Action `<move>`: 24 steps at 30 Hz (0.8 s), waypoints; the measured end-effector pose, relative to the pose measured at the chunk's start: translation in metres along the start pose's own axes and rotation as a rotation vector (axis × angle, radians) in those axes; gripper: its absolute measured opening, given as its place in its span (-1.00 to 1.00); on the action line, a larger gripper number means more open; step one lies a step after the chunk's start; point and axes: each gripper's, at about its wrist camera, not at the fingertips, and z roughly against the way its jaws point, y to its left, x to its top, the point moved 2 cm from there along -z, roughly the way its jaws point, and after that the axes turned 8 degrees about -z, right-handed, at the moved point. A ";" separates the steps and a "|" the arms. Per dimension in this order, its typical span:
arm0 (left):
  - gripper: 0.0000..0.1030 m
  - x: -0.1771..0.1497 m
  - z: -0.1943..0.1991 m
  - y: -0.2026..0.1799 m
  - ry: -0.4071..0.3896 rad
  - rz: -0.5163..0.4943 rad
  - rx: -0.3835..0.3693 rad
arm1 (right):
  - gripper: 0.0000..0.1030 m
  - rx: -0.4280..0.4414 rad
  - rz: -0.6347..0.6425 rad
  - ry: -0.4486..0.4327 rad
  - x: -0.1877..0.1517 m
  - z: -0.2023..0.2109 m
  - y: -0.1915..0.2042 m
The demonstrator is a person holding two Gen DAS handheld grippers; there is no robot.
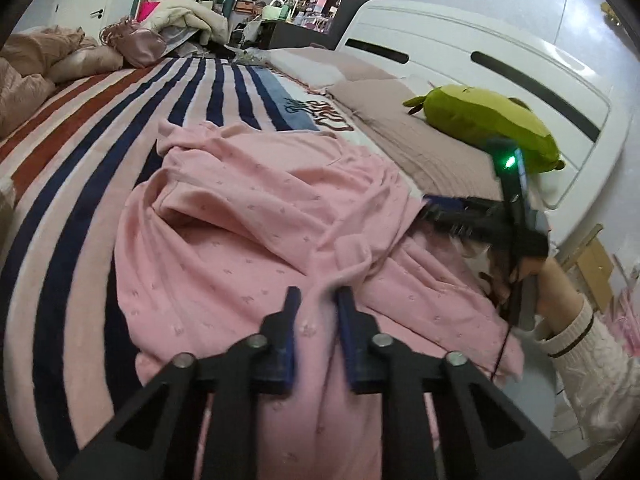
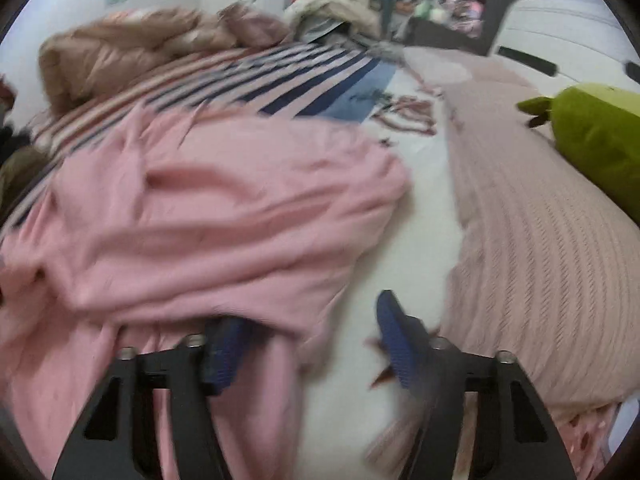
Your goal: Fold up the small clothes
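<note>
A pink garment with a small print lies rumpled on the striped bedspread. My left gripper is shut on a pinched ridge of the pink garment at its near edge. The right gripper shows in the left wrist view at the garment's right side. In the blurred right wrist view the right gripper is open; its left finger is partly under the garment's edge, the right finger over the white sheet.
A green plush toy lies on a mauve knitted pillow by the white headboard. A crumpled brown duvet and other bedding lie at the far left. Cluttered shelves stand behind the bed.
</note>
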 end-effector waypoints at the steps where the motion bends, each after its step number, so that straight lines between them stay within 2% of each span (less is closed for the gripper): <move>1: -0.91 0.000 -0.002 0.001 0.005 -0.001 0.001 | -0.25 -0.005 -0.033 -0.008 0.004 0.001 -0.007; 2: -0.91 0.001 -0.002 0.004 0.007 0.000 0.009 | -0.40 -0.041 -0.060 -0.025 0.010 0.002 -0.015; 3: -0.91 0.001 -0.003 0.006 0.009 0.001 0.018 | -0.44 -0.063 -0.059 -0.041 0.013 0.005 -0.021; 8: -0.91 0.001 -0.010 0.018 0.028 0.005 0.075 | -0.44 -0.092 -0.054 -0.047 0.022 0.010 -0.037; 9: -0.91 0.001 -0.012 0.019 0.033 0.000 0.091 | -0.42 -0.103 -0.038 -0.035 0.023 0.007 -0.038; 11: -0.87 0.002 -0.015 0.022 0.041 -0.006 0.134 | -0.23 -0.132 -0.014 -0.018 0.022 0.000 -0.038; 13: -0.77 0.002 -0.007 0.024 0.024 -0.008 0.150 | -0.21 -0.127 -0.004 0.006 0.018 0.000 -0.037; 15: -0.06 0.003 0.014 0.024 -0.035 -0.006 0.136 | -0.16 -0.062 -0.007 0.005 0.008 0.016 -0.033; 16: 0.08 0.003 0.022 0.026 -0.056 -0.003 0.130 | -0.12 -0.037 -0.009 0.004 0.004 0.023 -0.033; 17: 0.18 0.003 0.032 0.026 -0.075 -0.001 0.125 | -0.04 0.007 -0.013 0.005 -0.002 0.034 -0.032; 20: 0.30 -0.005 0.057 0.030 -0.089 0.017 0.115 | 0.20 0.184 -0.045 0.026 -0.023 0.068 -0.031; 24: 0.38 -0.026 0.072 0.036 -0.050 0.032 0.123 | 0.20 0.304 -0.055 0.079 -0.056 0.093 -0.031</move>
